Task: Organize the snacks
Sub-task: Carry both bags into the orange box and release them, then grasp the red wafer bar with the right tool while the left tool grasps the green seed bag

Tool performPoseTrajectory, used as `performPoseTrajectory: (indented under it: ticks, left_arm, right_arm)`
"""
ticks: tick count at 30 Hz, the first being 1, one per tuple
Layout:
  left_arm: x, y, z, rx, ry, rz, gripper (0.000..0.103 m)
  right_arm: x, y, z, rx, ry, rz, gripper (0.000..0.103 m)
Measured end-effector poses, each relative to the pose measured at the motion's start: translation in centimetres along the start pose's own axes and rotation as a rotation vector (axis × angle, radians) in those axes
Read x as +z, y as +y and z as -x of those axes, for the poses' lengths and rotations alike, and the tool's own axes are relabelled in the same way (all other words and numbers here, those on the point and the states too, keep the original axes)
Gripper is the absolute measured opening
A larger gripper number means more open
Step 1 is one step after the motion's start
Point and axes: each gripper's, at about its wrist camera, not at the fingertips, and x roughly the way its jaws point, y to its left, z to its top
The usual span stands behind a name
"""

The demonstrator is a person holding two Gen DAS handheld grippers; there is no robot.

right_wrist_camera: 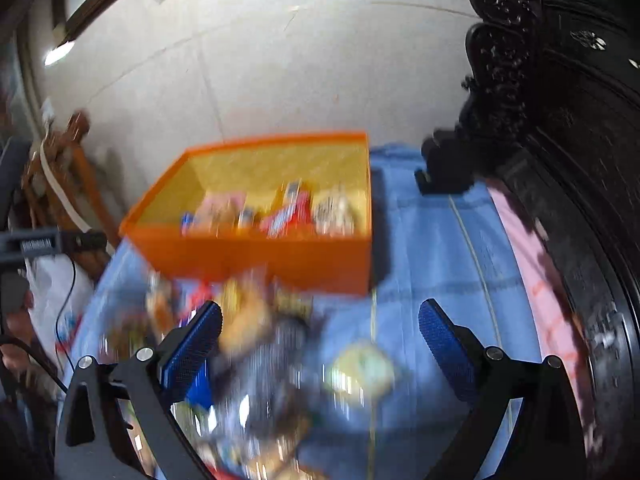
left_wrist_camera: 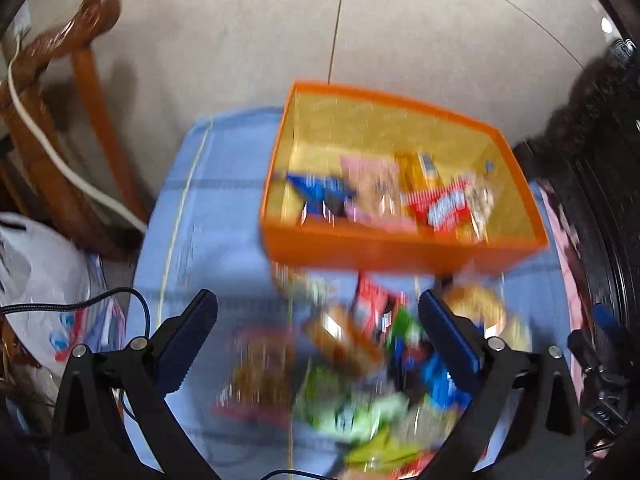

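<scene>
An orange box (left_wrist_camera: 384,246) with a yellow inside stands on a blue cloth (left_wrist_camera: 208,208) and holds several snack packets (left_wrist_camera: 384,192). A blurred pile of loose snack packets (left_wrist_camera: 360,360) lies in front of it. My left gripper (left_wrist_camera: 318,312) is open and empty above the pile. In the right wrist view the box (right_wrist_camera: 256,258) is ahead to the left, with packets inside (right_wrist_camera: 280,212). My right gripper (right_wrist_camera: 320,320) is open and empty over the loose packets (right_wrist_camera: 256,344); a round greenish packet (right_wrist_camera: 362,370) lies between its fingers.
A wooden chair (left_wrist_camera: 60,128) with a white cable and a white plastic bag (left_wrist_camera: 44,292) are at the left. Dark carved furniture (right_wrist_camera: 560,160) borders the right side. A pink cloth (right_wrist_camera: 532,280) lies along the right edge of the blue one.
</scene>
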Motion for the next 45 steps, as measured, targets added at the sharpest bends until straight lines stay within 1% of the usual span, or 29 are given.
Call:
performPoseTrajectory:
  ticks: [4, 5, 8, 12, 14, 15, 20, 24, 25, 26, 28, 32, 33, 35, 38, 39, 40, 41, 42, 44, 45]
  left_arm:
    - [-5.7, 0.1, 0.1, -0.003, 0.068, -0.036, 0.099]
    - [-7.4, -0.1, 0.0, -0.007, 0.088, -0.055, 0.099]
    - [-11.0, -1.1, -0.6, -0.002, 0.132, -0.113, 0.099]
    - [-13.6, -3.1, -1.1, 0.001, 0.130, -0.199, 0.099]
    - [-14.3, -4.1, -1.4, 0.033, 0.119, -0.244, 0.099]
    - [-14.6, -4.8, -1.6, 0.038, 0.114, -0.273, 0.099]
    - [-15.0, -7.8, -3.0, 0.017, 0.133, -0.336, 0.099]
    - [-14.6, -10.3, -4.9, 0.027, 0.160, -0.376, 0.099]
    - [-14.6, -10.5, -5.5, 0.038, 0.167, -0.386, 0.088]
    - [-14.8, -10.8, -6.2, 0.049, 0.185, -0.397, 0.074]
    - [-14.7, -10.8, -6.4, 0.030, 0.177, -0.380, 0.068]
    - [-13.6, -9.0, -4.7, -0.072, 0.171, -0.263, 0.065]
    - [-13.4, -8.6, -4.1, -0.089, 0.162, -0.243, 0.065]
    - [-13.2, -7.6, -2.7, -0.108, 0.137, -0.210, 0.065]
    - [-12.9, -6.0, -0.9, -0.130, 0.121, -0.167, 0.065]
    - [-12.8, -5.3, -0.4, -0.130, 0.117, -0.160, 0.065]
    - [-12.9, -4.5, 0.1, -0.126, 0.115, -0.153, 0.065]
    - [-13.0, -3.9, 0.4, -0.122, 0.117, -0.141, 0.065]
    - [-13.2, -3.1, 0.7, -0.121, 0.122, -0.120, 0.065]
    - [-13.5, -1.7, 0.9, -0.118, 0.128, -0.091, 0.065]
    - [-13.8, -1.0, 1.0, -0.112, 0.131, -0.076, 0.065]
  right_arm:
    - [-4.4, 0.7, 0.8, 0.006, 0.087, 0.043, 0.099]
    - [-5.6, 0.8, 1.1, 0.009, 0.109, 0.041, 0.099]
    - [-7.9, 1.0, 1.5, 0.024, 0.158, 0.013, 0.099]
    - [-9.3, 1.2, 2.0, 0.030, 0.182, -0.002, 0.099]
    - [-9.8, 1.2, 2.0, 0.019, 0.201, -0.004, 0.099]
    - [-10.1, 1.0, 2.2, 0.022, 0.207, -0.010, 0.099]
    - [-11.2, 0.0, 2.7, 0.015, 0.221, -0.036, 0.099]
    - [-11.9, -1.2, 2.7, 0.022, 0.255, -0.082, 0.099]
    - [-12.1, -1.5, 2.7, 0.022, 0.263, -0.090, 0.099]
    - [-12.2, -1.7, 2.8, 0.018, 0.271, -0.097, 0.099]
    - [-12.3, -2.1, 2.9, 0.014, 0.276, -0.108, 0.099]
    - [-12.5, -2.4, 2.8, 0.033, 0.289, -0.119, 0.099]
    - [-12.5, -2.1, 2.7, 0.048, 0.292, -0.106, 0.099]
    - [-12.5, -0.9, 2.5, 0.073, 0.290, -0.040, 0.099]
    - [-12.6, 2.5, 2.5, 0.094, 0.248, 0.165, 0.099]
    - [-12.8, 3.9, 2.4, 0.102, 0.234, 0.258, 0.099]
    - [-13.0, 4.9, 2.2, 0.109, 0.233, 0.318, 0.098]
    - [-13.2, 5.9, 1.9, 0.116, 0.236, 0.378, 0.091]
    - [-13.5, 6.9, 1.2, 0.125, 0.254, 0.445, 0.080]
    - [-13.8, 7.9, -0.1, 0.149, 0.297, 0.501, 0.068]
    - [-14.0, 8.3, -1.0, 0.145, 0.317, 0.532, 0.067]
